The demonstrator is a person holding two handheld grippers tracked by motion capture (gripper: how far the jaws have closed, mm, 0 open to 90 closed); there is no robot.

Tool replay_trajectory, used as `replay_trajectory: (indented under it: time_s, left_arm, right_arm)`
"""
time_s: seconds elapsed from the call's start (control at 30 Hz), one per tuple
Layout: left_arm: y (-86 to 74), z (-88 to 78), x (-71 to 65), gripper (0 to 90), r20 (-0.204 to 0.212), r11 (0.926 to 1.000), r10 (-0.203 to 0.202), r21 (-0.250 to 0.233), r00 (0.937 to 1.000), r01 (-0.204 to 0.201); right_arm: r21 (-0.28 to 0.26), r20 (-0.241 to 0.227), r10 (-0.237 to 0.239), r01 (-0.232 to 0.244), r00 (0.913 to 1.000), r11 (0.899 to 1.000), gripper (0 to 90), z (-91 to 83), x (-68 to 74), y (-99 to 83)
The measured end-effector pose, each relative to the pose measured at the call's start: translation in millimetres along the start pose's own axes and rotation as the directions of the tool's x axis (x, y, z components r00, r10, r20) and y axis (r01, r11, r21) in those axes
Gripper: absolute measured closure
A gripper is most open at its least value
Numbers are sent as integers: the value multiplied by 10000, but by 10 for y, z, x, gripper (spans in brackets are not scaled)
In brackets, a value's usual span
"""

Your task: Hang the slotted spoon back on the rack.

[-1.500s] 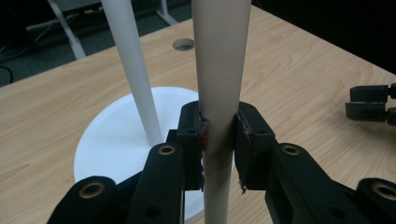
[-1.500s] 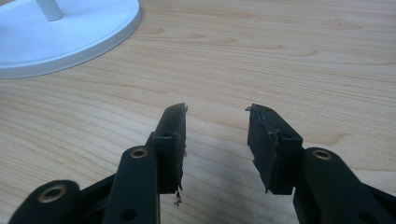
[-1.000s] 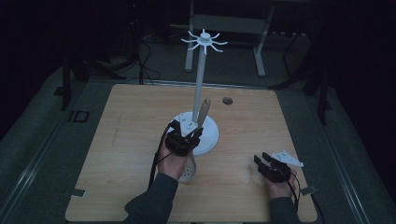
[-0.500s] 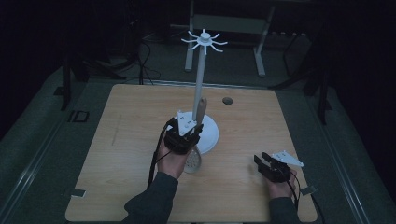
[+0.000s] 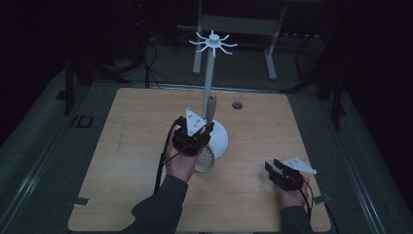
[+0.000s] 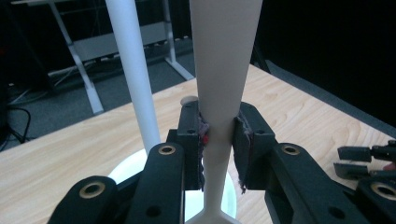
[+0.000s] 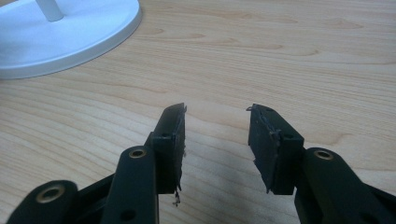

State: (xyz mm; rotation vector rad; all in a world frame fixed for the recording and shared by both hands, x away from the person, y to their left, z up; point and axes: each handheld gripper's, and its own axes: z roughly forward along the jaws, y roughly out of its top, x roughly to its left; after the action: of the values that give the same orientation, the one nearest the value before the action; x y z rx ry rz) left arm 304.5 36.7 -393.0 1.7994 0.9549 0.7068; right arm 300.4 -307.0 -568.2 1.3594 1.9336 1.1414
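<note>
My left gripper (image 5: pixel 206 129) is shut on the narrow neck of a slotted spoon, its pads (image 6: pixel 243 140) pressing both sides of the pale handle (image 6: pixel 224 60). The spoon stands nearly upright: its perforated white head (image 5: pixel 205 159) hangs below my hand and its handle tip (image 5: pixel 210 105) rises beside the white stand's pole (image 5: pixel 209 78). The stand has a crown of hooks (image 5: pixel 213 41) on top and a round base (image 5: pixel 222 139). My right gripper (image 5: pixel 271 168) rests near the table's front right, open, with bare wood between its jaws (image 7: pixel 215 126).
The wooden table (image 5: pixel 136 146) has a small dark hole (image 5: pixel 237 105) behind the stand. The stand's base (image 7: pixel 70 28) lies to the upper left of my right gripper. A metal frame (image 5: pixel 234 24) stands on the dark floor beyond the table.
My left hand has shifted slightly right toward the stand, and the spoon has gone from leaning right to nearly upright beside the pole. The right gripper has stayed put.
</note>
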Motion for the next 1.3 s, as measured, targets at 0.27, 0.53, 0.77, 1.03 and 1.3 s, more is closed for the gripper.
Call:
replay_trajectory:
  time_s: [0.27,0.53,0.77,1.03,1.3]
  left_arm:
    - [161,-41,8,743,-212,9994,55,-346,9998,-63]
    - [309,-36,20,743,-478,9983,173,-547,9987,-199]
    - [422,-30,42,743,-705,9973,190,-692,9973,-239]
    - [549,-56,30,743,-1028,9946,-17,-1034,9947,-90]
    - [652,-62,7,743,-1478,9925,-222,-1218,9888,41]
  right_arm:
    - [4,-12,-4,4,10000,10000,559,1,0,0]
    - [-6,-12,2,-2,10000,10000,557,-1,-1,0]
    - [-1,-31,6,-6,10000,10000,555,1,-4,0]
    - [9,-38,9,-9,10000,10000,552,2,-3,0]
    - [10,-45,-8,8,10000,10000,551,2,-4,0]
